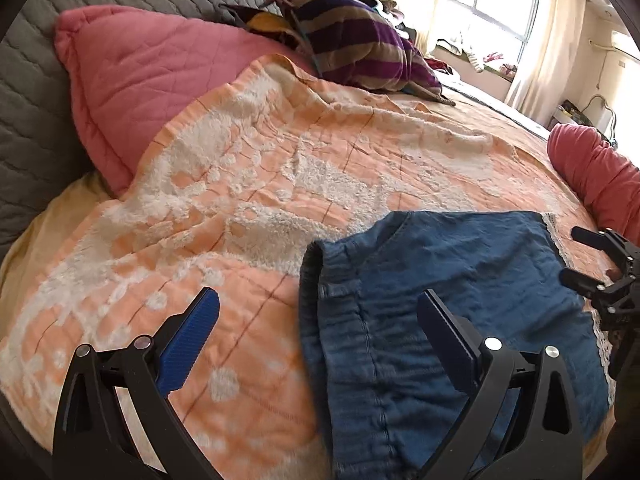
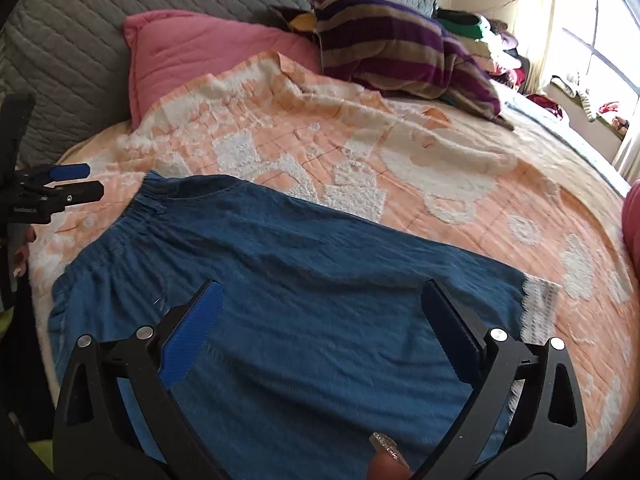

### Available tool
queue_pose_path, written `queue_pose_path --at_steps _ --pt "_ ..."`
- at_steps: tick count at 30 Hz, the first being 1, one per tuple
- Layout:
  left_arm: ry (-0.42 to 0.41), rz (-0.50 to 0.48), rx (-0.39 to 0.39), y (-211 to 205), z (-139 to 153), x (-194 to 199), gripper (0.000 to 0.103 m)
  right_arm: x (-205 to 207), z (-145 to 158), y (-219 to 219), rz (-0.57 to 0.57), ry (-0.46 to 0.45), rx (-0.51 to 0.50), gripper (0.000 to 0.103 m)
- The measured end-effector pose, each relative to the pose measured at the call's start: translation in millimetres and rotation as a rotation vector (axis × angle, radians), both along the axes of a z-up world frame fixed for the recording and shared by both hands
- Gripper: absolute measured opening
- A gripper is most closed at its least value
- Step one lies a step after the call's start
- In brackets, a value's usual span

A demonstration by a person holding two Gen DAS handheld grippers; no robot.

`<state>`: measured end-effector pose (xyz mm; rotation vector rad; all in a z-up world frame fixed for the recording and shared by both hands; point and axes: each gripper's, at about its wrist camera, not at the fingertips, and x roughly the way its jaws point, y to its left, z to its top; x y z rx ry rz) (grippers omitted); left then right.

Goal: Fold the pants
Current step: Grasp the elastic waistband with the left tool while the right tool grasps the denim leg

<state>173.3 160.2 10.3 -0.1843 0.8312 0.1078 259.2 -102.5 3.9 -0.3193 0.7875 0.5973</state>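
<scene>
Blue denim pants (image 2: 280,264) with an elastic waistband (image 2: 148,196) and white lace hem (image 2: 540,304) lie flat on the orange and white bedspread (image 2: 360,152). They also show in the left wrist view (image 1: 440,280). My left gripper (image 1: 320,304) is open and empty above the waistband end (image 1: 312,276); it also shows at the left edge of the right wrist view (image 2: 84,180). My right gripper (image 2: 320,300) is open and empty above the middle of the pants; it also shows in the left wrist view (image 1: 568,256) near the lace hem (image 1: 556,236).
A pink pillow (image 1: 160,76) and a purple striped blanket (image 1: 360,44) lie at the head of the bed against a grey quilted headboard (image 1: 36,128). A pink bolster (image 1: 600,176) lies at the right. A window (image 1: 500,12) is beyond.
</scene>
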Motion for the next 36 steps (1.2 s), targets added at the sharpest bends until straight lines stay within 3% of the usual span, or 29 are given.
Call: queue_pose_path --at_steps 13,14,16,17,19,24,28,31,34,36 --pt "0.116 -0.108 0.017 -1 -42 70 0.095 59 -36 54 0.034 0.061 -0.11 0.094" --pt "0.118 -0.108 0.012 0 -44 73 0.091 62 -39 58 0.039 0.061 -0.125 0.094" --pt "0.124 -0.12 -0.025 5 -49 78 0.064 66 -45 64 0.049 0.059 -0.151 0.094" --pt "0.123 -0.126 -0.041 7 -51 80 0.06 68 -47 67 0.052 0.055 -0.16 0.094" --pt "0.119 -0.145 -0.074 11 -55 81 0.036 73 -51 73 0.06 0.05 -0.177 0.094" --pt "0.059 -0.15 -0.099 15 -49 70 0.033 83 -53 90 0.095 0.022 -0.226 0.094" --pt "-0.001 -0.177 -0.009 0 -34 57 0.032 85 -55 104 0.132 -0.019 -0.278 0.094" --pt "-0.031 -0.195 0.017 -9 -27 48 0.031 84 -58 117 0.187 -0.051 -0.321 0.085" --pt "-0.048 -0.199 -0.003 -10 -24 42 0.03 85 -65 124 0.228 -0.016 -0.314 0.066" --pt "-0.05 -0.2 -0.019 -9 -23 40 0.029 85 -69 125 0.253 0.046 -0.267 0.039"
